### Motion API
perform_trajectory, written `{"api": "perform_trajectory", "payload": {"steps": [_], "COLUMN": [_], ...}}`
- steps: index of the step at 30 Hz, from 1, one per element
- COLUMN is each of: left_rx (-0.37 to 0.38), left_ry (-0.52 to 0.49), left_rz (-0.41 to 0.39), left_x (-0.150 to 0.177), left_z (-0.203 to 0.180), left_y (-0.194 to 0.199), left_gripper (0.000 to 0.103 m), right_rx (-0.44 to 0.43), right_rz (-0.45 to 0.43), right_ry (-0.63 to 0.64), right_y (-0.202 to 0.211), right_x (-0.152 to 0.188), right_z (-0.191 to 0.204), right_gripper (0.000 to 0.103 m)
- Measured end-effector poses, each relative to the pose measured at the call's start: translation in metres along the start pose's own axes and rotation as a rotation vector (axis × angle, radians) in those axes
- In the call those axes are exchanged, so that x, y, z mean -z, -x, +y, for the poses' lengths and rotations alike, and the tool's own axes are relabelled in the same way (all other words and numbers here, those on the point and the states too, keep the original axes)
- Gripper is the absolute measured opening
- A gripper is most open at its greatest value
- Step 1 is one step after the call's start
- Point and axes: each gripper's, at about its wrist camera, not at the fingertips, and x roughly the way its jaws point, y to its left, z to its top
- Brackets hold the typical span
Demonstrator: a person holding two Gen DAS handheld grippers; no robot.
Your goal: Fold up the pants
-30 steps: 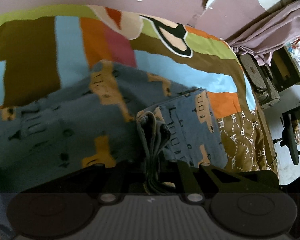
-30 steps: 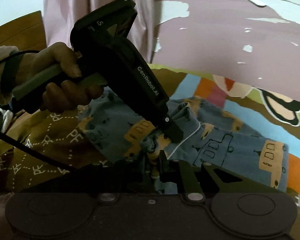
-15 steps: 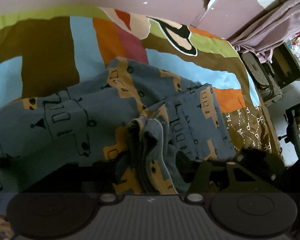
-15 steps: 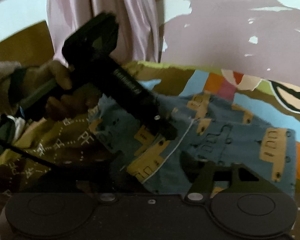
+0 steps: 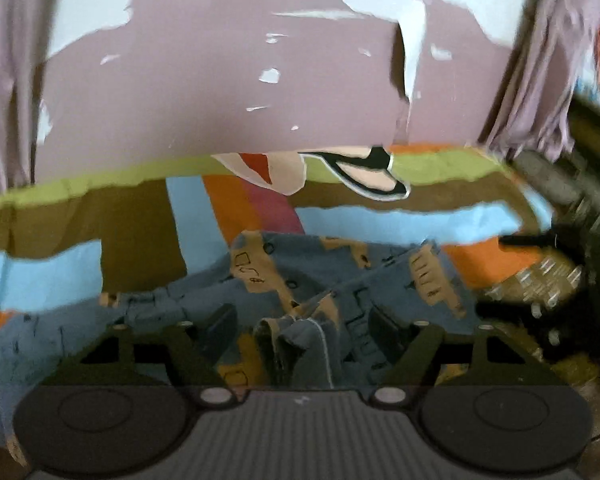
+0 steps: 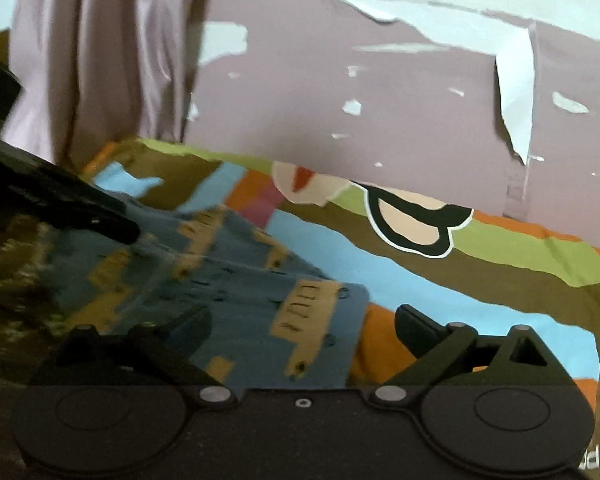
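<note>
The pants (image 5: pixel 340 276) are blue with tan vehicle prints and lie folded over on a colourful patchwork bedsheet (image 5: pixel 140 220). My left gripper (image 5: pixel 300 320) is open above them, with a bunched fabric edge (image 5: pixel 296 344) lying loose between its fingers. In the right wrist view the pants (image 6: pixel 236 292) lie flat with a squared right edge. My right gripper (image 6: pixel 304 320) is open and empty over that edge. The left gripper's black body (image 6: pixel 52 200) shows at the left of the right wrist view.
A mauve wall with peeling paint (image 5: pixel 220 80) rises behind the bed. A pale curtain (image 6: pixel 100 60) hangs at the left. Dark furniture and clutter (image 5: pixel 580 208) stand beyond the bed's right side.
Both grippers opened and let go of the pants, then drew back and tilted up. The pants now lie folded on the sheet.
</note>
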Motion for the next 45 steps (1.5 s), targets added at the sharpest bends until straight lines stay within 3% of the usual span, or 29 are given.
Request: {"api": "perform_trajectory", "payload": {"steps": [3, 6, 10, 14, 19, 25, 28, 30, 33, 37, 39, 42, 45], "left_rx": [-0.133, -0.190, -0.209, -0.212, -0.220, -0.391, -0.415, -0.370, -0.286, -0.234, -0.222, -0.238, -0.312], "left_ry": [-0.109, -0.151, -0.123, -0.060, 0.136, 0.304, 0.414, 0.486, 0.550, 0.623, 0.639, 0.634, 0.560], "left_rz": [0.044, 0.079, 0.070, 0.029, -0.105, -0.146, -0.133, -0.092, -0.038, 0.010, 0.056, 0.052, 0.004], "left_x": [0.005, 0.013, 0.018, 0.017, 0.030, 0.058, 0.077, 0.084, 0.089, 0.097, 0.097, 0.098, 0.091], "left_z": [-0.015, -0.012, 0.002, 0.017, 0.054, 0.101, 0.127, 0.141, 0.153, 0.160, 0.162, 0.161, 0.151], "left_y": [-0.023, -0.038, -0.036, -0.010, 0.040, 0.078, 0.086, 0.085, 0.079, 0.072, 0.062, 0.062, 0.074], "left_gripper": [0.075, 0.077, 0.082, 0.086, 0.098, 0.102, 0.089, 0.073, 0.069, 0.064, 0.024, 0.022, 0.020], "right_rx": [0.051, 0.136, 0.244, 0.254, 0.121, -0.177, -0.191, -0.189, -0.199, -0.199, -0.200, -0.197, -0.199], "right_rz": [-0.008, 0.034, 0.055, -0.022, -0.121, -0.100, -0.062, -0.042, -0.024, -0.025, -0.017, 0.003, 0.017], "right_ry": [-0.001, 0.022, 0.052, -0.075, -0.038, 0.103, 0.204, 0.232, 0.220, 0.217, 0.213, 0.199, 0.175], "right_y": [-0.023, -0.048, -0.063, -0.039, -0.020, -0.030, -0.041, -0.047, -0.048, -0.050, -0.053, -0.058, -0.062], "right_x": [0.000, 0.005, 0.021, 0.023, 0.007, -0.015, -0.010, -0.004, 0.000, -0.001, -0.003, -0.002, 0.001], "right_z": [-0.004, -0.010, -0.024, -0.037, -0.005, 0.064, 0.093, 0.102, 0.110, 0.109, 0.109, 0.108, 0.107], "right_gripper": [0.100, 0.100, 0.100, 0.100, 0.102, 0.102, 0.102, 0.101, 0.101, 0.101, 0.101, 0.100, 0.100]}}
